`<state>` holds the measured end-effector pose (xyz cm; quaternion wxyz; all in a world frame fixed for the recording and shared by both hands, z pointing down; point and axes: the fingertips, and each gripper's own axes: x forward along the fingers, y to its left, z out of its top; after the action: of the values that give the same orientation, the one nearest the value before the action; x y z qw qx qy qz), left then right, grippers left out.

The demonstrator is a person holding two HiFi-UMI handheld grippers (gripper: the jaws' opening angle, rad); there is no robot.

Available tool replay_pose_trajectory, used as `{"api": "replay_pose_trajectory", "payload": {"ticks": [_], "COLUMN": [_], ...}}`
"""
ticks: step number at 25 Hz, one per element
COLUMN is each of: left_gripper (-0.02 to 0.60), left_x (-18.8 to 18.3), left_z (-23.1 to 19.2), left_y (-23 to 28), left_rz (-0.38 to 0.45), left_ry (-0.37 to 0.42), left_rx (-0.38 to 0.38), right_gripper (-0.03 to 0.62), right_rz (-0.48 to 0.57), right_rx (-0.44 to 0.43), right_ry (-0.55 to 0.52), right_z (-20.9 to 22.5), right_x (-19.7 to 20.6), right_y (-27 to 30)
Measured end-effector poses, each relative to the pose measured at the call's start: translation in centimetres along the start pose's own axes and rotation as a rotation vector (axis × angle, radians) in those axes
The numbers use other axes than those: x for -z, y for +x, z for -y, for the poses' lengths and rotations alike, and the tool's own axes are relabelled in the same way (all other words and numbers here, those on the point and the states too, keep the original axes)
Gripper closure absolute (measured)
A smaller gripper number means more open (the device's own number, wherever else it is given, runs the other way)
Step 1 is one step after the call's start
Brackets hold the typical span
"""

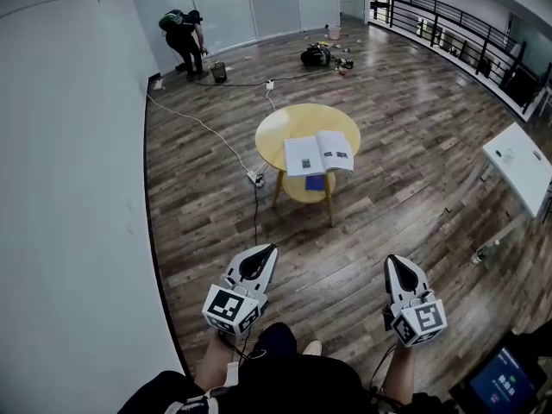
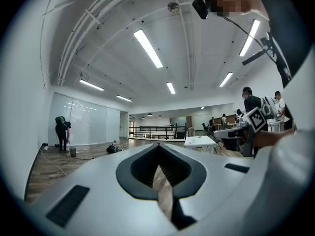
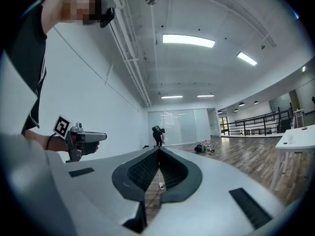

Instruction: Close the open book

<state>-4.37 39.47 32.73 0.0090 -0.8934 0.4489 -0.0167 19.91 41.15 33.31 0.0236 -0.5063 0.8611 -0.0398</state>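
An open book (image 1: 319, 154) lies flat, pages up, on the near side of a round wooden table (image 1: 278, 131) in the middle of the head view. Both grippers are held level well short of the table, over the wood floor. My left gripper (image 1: 270, 250) is shut with its tips together and nothing between them; its own view shows the tips (image 2: 158, 145) meeting. My right gripper (image 1: 394, 260) is shut and empty too, its tips (image 3: 159, 149) touching. The book does not show in either gripper view.
A blue book (image 1: 316, 183) lies on the table's lower shelf. A power strip (image 1: 255, 178) and white cable run along the floor left of the table. A white wall (image 1: 69, 188) stands at left, a white table (image 1: 517, 166) at right. A person (image 1: 185, 37) bends far back.
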Motion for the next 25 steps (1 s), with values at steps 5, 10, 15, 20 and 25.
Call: {"api": "replay_pose_trajectory", "payload": {"ticks": [5, 10, 15, 20, 25], "left_gripper": [0.583, 0.583, 0.583, 0.583, 0.583], "left_x": [-0.5, -0.2, 0.2, 0.1, -0.3], "left_z": [0.4, -0.5, -3.1, -7.0, -12.4], "left_y": [2.2, 4.5, 7.5, 11.7, 17.3], "left_rz": [0.000, -0.004, 0.008, 0.020, 0.019], "left_ry": [0.022, 0.023, 0.021, 0.015, 0.004], "left_rx": [0.011, 0.012, 0.012, 0.030, 0.056], "right_gripper": [0.592, 0.592, 0.592, 0.592, 0.592], "right_rz": [0.016, 0.008, 0.009, 0.009, 0.002], "right_rx": [-0.004, 0.000, 0.005, 0.016, 0.050], "right_ry": [0.015, -0.007, -0.017, -0.027, -0.022], "right_z": [1.7, 4.1, 5.9, 7.5, 9.8], "right_x": [-0.5, 0.3, 0.5, 0.0, -0.9], "right_y": [0.6, 1.9, 5.2, 10.3, 16.9]}}
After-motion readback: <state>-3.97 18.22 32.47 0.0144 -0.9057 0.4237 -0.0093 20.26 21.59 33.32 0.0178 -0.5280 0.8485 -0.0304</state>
